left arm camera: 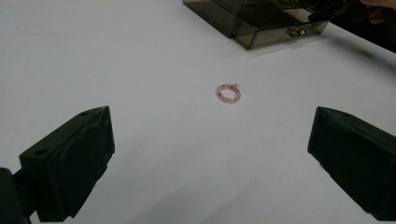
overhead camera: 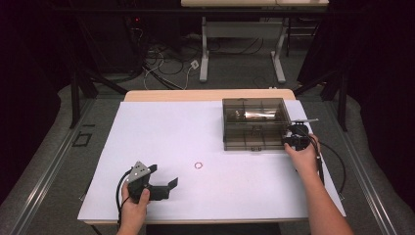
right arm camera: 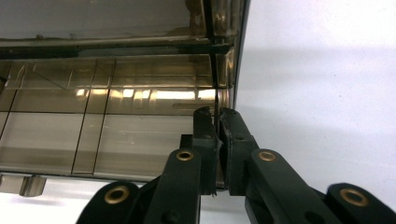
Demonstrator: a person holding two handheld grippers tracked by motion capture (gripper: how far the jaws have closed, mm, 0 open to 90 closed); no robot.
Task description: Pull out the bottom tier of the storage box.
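A: Where does the high view look from?

B: Above the near edge of the table, facing forward and down.

A: And the others?

B: The left gripper view sits low, facing the smoky box from afar. The right gripper view faces that box close up.

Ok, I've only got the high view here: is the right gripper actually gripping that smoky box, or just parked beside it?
Observer: In the right gripper view, the right gripper is shut on a thin side wall of the box.
Operator: And that tiny ring lying in the middle, what is it?
Observer: The left gripper view shows a loop of pink beads with a small gold piece on it.
Operator: Is the left gripper on it?
Observer: No. The left gripper is open wide, and the beads lie ahead of its jaws, untouched.
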